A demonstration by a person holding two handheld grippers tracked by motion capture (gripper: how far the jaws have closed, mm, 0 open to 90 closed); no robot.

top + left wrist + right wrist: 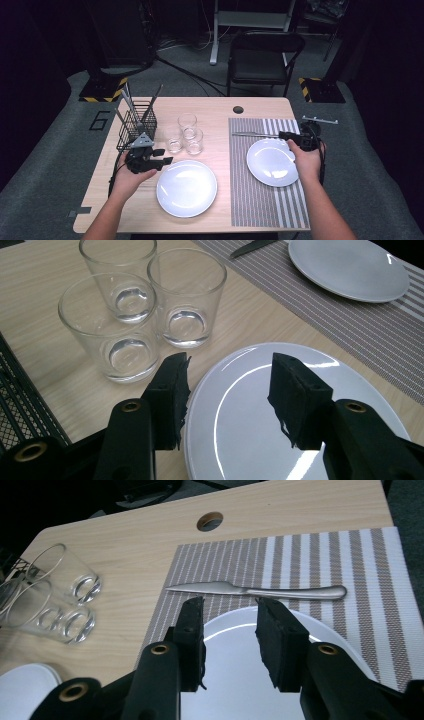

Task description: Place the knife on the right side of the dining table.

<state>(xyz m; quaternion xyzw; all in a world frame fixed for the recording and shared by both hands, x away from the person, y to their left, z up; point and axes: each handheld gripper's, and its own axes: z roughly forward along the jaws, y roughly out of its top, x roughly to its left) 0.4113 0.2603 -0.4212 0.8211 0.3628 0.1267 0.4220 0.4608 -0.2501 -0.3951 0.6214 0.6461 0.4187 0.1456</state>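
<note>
Where frame ends, cropped plate point(280, 440)

A light wooden bench point(215, 107) with a round hole point(238, 109) near its far edge carries everything. On its right half lies a striped mat point(260, 195), reaching to the near edge. One plate point(272, 161) sits on the mat, and a knife point(252, 134) lies flat on the mat just beyond that plate, apart from it. A second plate point(186, 188) rests directly on the bare wood near the middle. Beyond it stand three glasses point(184, 133), upright and clustered close together. At the far left corner stands a black wire basket point(136, 125) with utensils upright in it
</note>
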